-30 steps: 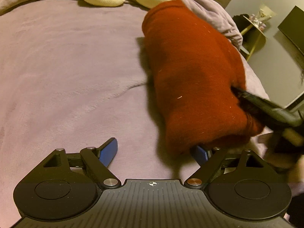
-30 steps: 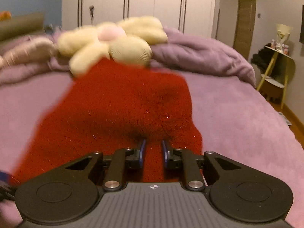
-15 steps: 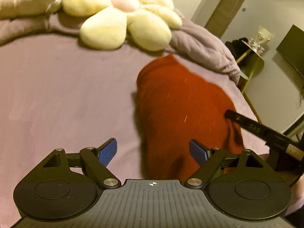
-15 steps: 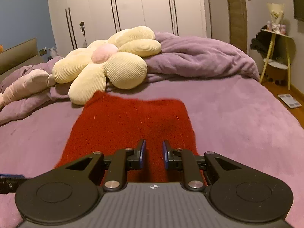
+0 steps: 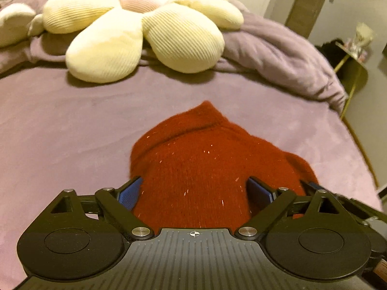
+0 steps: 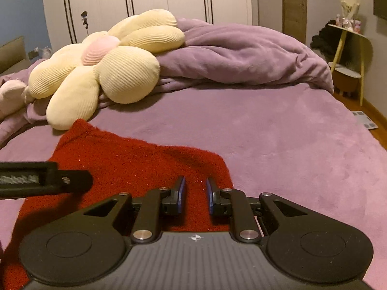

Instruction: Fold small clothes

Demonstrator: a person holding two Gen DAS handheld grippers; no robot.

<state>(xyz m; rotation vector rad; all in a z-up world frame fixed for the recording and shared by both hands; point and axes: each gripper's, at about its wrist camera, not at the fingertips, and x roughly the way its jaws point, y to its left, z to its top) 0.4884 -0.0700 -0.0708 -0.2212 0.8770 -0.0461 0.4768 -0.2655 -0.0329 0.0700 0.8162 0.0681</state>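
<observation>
The left gripper (image 5: 194, 191) is seen with its jaws opening wide over the near end of the red knitted garment (image 5: 193, 169), which is laid folded on the purple bedspread (image 5: 60, 125); the knit lies between the blue pads (image 5: 128, 193), but no pressing is seen. A loose fold could be dragged open if the pads snag the fluffy knit as they are drawn off. The right gripper (image 6: 195, 193) is narrowed over the garment's near right edge, and a pinch of cloth is probably held, though the contact is hidden. Compared with a second ago, the garment is seen farther from the flower cushion (image 5: 145, 26), and both grippers are pulled back toward the near edge.
</observation>
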